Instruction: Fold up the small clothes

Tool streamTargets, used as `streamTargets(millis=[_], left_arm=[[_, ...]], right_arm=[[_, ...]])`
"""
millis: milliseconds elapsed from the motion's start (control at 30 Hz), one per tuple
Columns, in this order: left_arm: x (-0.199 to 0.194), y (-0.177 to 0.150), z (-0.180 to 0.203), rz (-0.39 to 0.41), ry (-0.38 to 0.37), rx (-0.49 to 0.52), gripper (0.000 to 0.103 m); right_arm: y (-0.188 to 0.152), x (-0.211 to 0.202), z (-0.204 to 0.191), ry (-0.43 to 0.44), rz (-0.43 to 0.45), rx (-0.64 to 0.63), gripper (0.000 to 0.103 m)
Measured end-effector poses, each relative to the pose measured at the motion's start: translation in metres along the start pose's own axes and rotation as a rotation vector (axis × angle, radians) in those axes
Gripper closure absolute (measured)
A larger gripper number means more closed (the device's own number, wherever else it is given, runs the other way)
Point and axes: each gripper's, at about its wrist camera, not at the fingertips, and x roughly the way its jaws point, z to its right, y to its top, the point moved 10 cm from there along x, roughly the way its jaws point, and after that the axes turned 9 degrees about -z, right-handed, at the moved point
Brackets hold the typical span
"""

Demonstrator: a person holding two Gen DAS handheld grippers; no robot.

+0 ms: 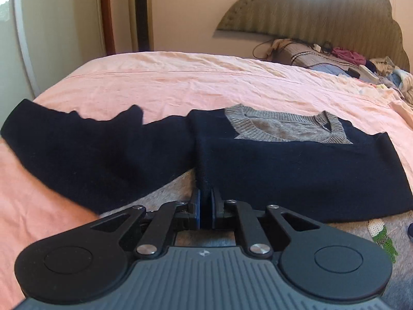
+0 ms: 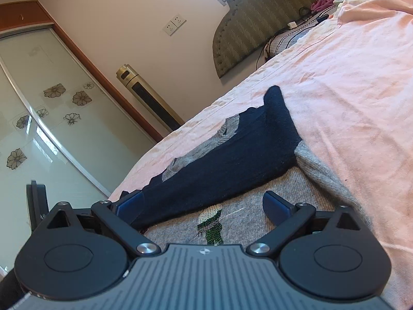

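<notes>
A small sweater lies flat on the pink bedsheet [image 1: 180, 82]: navy top [image 1: 296, 170], grey ribbed V-neck collar [image 1: 281, 126], grey lower body with a green sequin motif [image 2: 210, 222]. One navy sleeve [image 1: 77, 144] stretches out to the left. My left gripper [image 1: 205, 200] is shut on a raised fold of navy knit where that sleeve meets the body. In the right wrist view the navy part [image 2: 232, 165] lies folded across the grey body [image 2: 258, 193]. My right gripper [image 2: 204, 204] hovers low over it, open, with nothing pinched; its left fingertip [image 2: 130, 201] sits at the navy edge.
A padded headboard [image 1: 322, 13] stands at the far right, with a pillow, cables and loose clothes [image 1: 348, 56] heaped before it. A gold tower unit [image 2: 144, 95] and a sliding glass wardrobe door [image 2: 51, 118] stand beyond the bed's far edge.
</notes>
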Motion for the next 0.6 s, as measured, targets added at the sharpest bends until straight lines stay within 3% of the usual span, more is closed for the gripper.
streamTargets(millis=[133,167,233,333,433,533,600], left_arm=[[-0.041,0.008,-0.002,0.199,-0.022,-0.018,0.088],[-0.046,0.012,0.007,0.238,-0.041,0.022,0.075],[-0.037,0.018,0.03,0.237,-0.049,0.115,0.035],[0.003,0.021,0.052,0.142,-0.081,0.147,0.032],[0.043,0.014,0.05,0.021,-0.102,0.097,0.033],[0.044,0.009,0.04,0.062,-0.146,0.074,0.03],[0.043,0.009,0.039,0.061,-0.158,0.092,0.031]], right_arm=[[0.026,-0.021,-0.023,-0.002,0.092,-0.102,0.002],[0.038,-0.019,-0.03,-0.002,0.096,-0.133,0.0],[0.065,0.003,-0.033,-0.052,0.057,-0.178,0.0],[0.096,0.062,-0.008,-0.167,-0.064,-0.164,0.0],[0.096,0.111,0.033,-0.334,-0.195,-0.158,0.006],[0.079,0.123,0.038,-0.375,-0.199,-0.367,0.001],[0.075,0.125,0.036,-0.38,-0.199,-0.386,0.0]])
